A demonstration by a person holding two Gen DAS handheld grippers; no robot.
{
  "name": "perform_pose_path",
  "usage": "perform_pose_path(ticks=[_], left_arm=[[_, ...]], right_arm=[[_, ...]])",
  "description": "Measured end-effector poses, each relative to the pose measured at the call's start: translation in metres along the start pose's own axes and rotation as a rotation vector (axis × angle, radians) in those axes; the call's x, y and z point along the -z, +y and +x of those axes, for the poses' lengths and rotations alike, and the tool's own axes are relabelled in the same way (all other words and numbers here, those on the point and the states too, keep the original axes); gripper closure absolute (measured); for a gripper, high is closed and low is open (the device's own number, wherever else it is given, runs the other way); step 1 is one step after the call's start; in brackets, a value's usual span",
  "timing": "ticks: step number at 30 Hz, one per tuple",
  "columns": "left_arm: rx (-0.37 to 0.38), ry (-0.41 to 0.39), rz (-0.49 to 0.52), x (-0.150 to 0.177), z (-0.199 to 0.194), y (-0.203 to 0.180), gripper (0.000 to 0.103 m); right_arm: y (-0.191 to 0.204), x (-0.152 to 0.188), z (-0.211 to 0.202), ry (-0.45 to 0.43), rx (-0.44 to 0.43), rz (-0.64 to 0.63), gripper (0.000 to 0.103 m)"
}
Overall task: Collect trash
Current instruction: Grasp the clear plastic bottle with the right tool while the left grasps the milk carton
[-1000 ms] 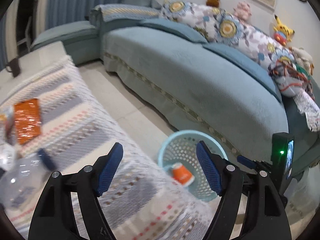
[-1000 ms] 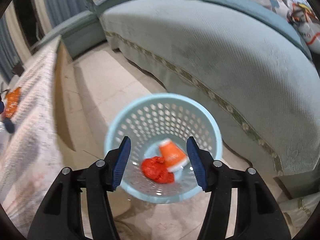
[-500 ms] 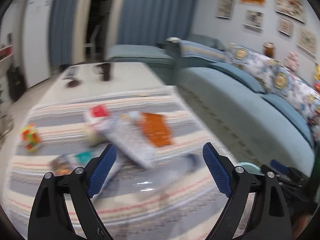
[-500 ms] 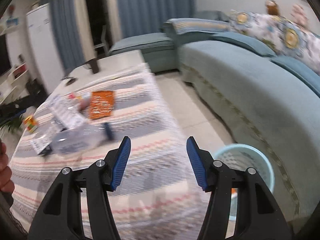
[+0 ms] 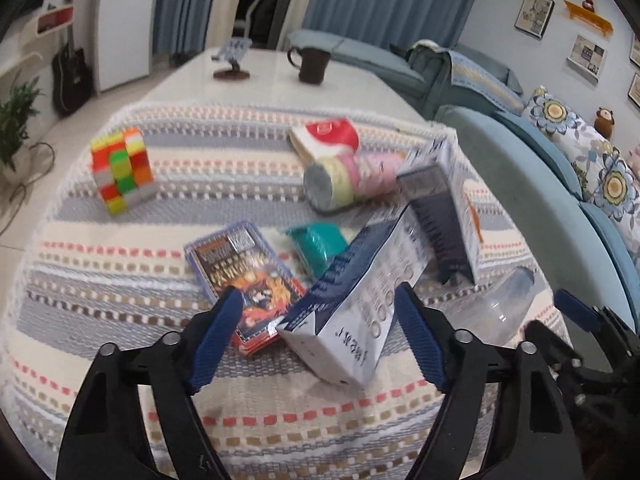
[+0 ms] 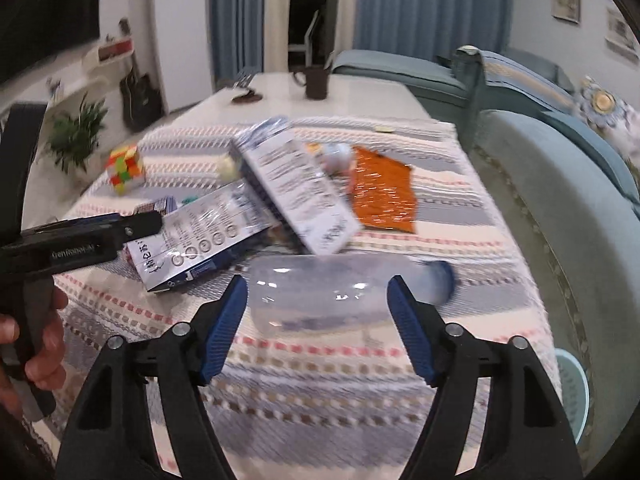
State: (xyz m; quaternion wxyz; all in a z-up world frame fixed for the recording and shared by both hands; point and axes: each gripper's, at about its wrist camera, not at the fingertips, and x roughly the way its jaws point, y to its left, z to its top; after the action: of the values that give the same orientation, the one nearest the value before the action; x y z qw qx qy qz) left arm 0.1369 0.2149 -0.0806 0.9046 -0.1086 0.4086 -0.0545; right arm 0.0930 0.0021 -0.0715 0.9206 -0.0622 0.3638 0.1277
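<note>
Trash lies on a striped tablecloth (image 5: 120,288). A white and blue milk carton (image 5: 352,300) lies between my open left gripper's (image 5: 320,332) fingers, untouched. A second carton (image 5: 444,204) lies behind it. A clear plastic bottle (image 6: 332,292) lies on its side in front of my open right gripper (image 6: 316,320); it also shows in the left wrist view (image 5: 500,300). An orange wrapper (image 6: 382,192), a teal packet (image 5: 316,244), a pink cup (image 5: 352,176) and a red-lidded cup (image 5: 328,136) lie further back. The light blue basket (image 6: 572,388) stands on the floor at the table's right.
A colourful cube (image 5: 122,168) and a card pack (image 5: 248,276) sit on the cloth. A dark mug (image 5: 312,64) and a small stand (image 5: 232,56) are at the table's far end. The blue sofa (image 5: 540,200) runs along the right.
Both grippers have swung from above the basket back to the table. They now face the cartons and the bottle. Both stay open and empty.
</note>
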Motion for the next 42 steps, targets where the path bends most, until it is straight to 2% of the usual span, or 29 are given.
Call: perform_pose_path(ticks=[1, 4, 8, 13, 17, 19, 21, 24, 25, 27, 30, 33, 35, 39, 42], left_arm=[[0.003, 0.014, 0.011, 0.001, 0.005, -0.001, 0.039], [0.022, 0.044, 0.032, 0.004, 0.016, -0.006, 0.044], [0.040, 0.059, 0.047, 0.009, 0.024, -0.006, 0.049], [0.154, 0.130, 0.025, 0.021, 0.021, -0.014, 0.054], [0.270, 0.183, 0.005, 0.031, 0.020, -0.029, 0.056], [0.295, 0.212, 0.016, 0.037, 0.021, -0.041, 0.056], [0.268, 0.214, 0.038, 0.044, 0.022, -0.049, 0.051], [0.124, 0.156, 0.075, 0.048, 0.014, -0.057, 0.033], [0.104, 0.137, 0.078, 0.047, 0.011, -0.057, 0.029], [0.073, 0.107, 0.080, 0.043, 0.005, -0.057, 0.029], [0.002, 0.055, 0.137, 0.028, 0.002, -0.065, 0.018], [-0.047, 0.041, 0.172, 0.014, 0.012, -0.071, 0.017], [-0.069, 0.068, 0.169, 0.008, 0.025, -0.070, 0.017], [-0.086, 0.097, 0.158, 0.006, 0.045, -0.072, 0.019], [-0.062, 0.110, 0.132, 0.009, 0.054, -0.070, 0.020]], right_arm=[[0.007, -0.001, 0.008, 0.009, 0.012, -0.009, 0.028], [0.012, 0.002, 0.017, 0.029, 0.059, -0.028, 0.028], [-0.003, 0.012, 0.019, 0.043, 0.103, -0.009, 0.028], [-0.042, 0.027, 0.004, 0.039, 0.140, 0.050, 0.028], [-0.081, 0.039, -0.006, 0.043, 0.211, 0.101, 0.028], [-0.099, 0.043, -0.011, 0.052, 0.206, 0.138, 0.028], [-0.116, 0.048, -0.021, 0.055, 0.173, 0.174, 0.028], [-0.125, 0.049, -0.034, 0.029, 0.153, 0.192, 0.028], [-0.126, 0.047, -0.037, 0.025, 0.137, 0.201, 0.028], [-0.129, 0.044, -0.038, 0.015, 0.090, 0.228, 0.028], [-0.129, 0.038, -0.030, 0.004, 0.079, 0.261, 0.028], [-0.131, 0.028, -0.015, 0.004, 0.064, 0.309, 0.028], [-0.132, 0.023, -0.005, 0.005, 0.060, 0.336, 0.028], [-0.132, 0.016, 0.014, 0.026, 0.073, 0.362, 0.028], [-0.133, 0.013, 0.026, 0.047, 0.100, 0.374, 0.028]])
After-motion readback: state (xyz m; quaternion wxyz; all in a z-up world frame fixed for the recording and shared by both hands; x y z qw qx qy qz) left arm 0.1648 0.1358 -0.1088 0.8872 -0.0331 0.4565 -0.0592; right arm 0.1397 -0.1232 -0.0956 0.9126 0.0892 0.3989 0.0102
